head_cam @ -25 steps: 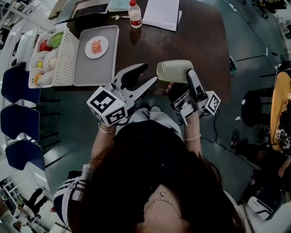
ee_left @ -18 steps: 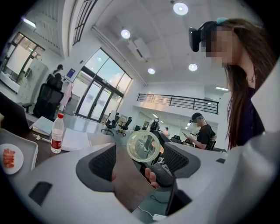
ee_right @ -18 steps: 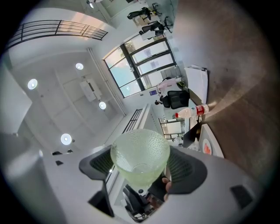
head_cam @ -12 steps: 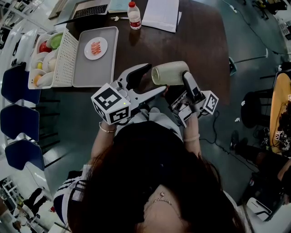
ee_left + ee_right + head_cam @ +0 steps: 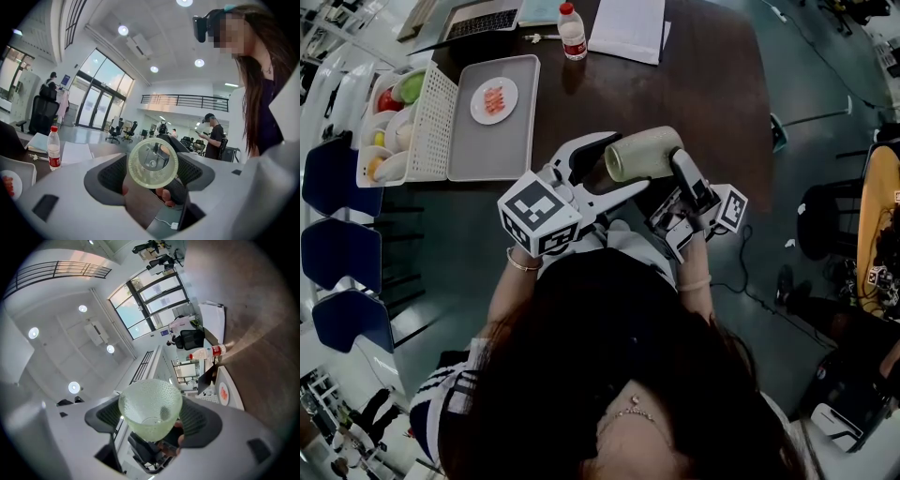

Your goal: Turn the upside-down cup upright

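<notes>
The pale green dimpled cup [image 5: 645, 150] is held off the table [image 5: 712, 84] at the centre of the head view. It lies roughly level on its side, and the right tool [image 5: 670, 171] is closed on its right-hand end. In the right gripper view both pads are seen pressed against the cup's wall. Compared with a second ago, the cup has been carried slightly leftward in the frame, and the left tool [image 5: 627, 161] has been brought up to meet it. The left tool's jaws have just been opening and are now spread wide, with the cup's free end standing between them. In the left gripper view that round end faces straight along the jaws, and the pads do not appear to press on it yet. A hand-over is judged to be under way: the cup is half turned, and a grip by the left tool would be needed before it can be set upright on the table.
</notes>
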A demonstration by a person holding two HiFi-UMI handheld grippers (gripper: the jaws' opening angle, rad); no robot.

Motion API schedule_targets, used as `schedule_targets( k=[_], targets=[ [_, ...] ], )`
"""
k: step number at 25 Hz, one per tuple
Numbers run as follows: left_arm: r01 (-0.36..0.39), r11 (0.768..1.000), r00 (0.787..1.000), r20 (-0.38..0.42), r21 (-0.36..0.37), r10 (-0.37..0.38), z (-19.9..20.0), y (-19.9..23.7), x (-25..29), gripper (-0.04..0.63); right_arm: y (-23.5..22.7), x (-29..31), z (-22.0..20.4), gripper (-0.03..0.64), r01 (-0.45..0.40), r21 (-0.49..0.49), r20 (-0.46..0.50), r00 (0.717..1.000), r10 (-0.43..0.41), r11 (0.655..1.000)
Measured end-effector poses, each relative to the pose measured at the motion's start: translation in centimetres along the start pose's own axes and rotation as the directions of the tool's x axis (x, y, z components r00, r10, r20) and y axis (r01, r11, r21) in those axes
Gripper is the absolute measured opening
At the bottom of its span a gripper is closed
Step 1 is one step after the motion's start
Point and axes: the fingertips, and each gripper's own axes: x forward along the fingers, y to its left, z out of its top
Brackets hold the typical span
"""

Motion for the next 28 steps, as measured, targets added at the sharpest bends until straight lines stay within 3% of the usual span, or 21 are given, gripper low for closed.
schedule_targets(
  k=[3,28],
  targets=[
    [0.000,1.000,1.000,0.005,0.007,-0.001,-0.04,-0.19,0.05,0.311,-0.07,-0.07,-0.03,0.373,-0.004,0.008,0.002,1.000,0.004,1.000],
    [-0.016,0.999,1.000,0.020,0.028,0.015,0.09,-0.26,0.01,0.309,-0.57,-0.52,-0.05,0.373,-0.032,0.018,-0.008,0.999,0.032,0.999]
  ],
)
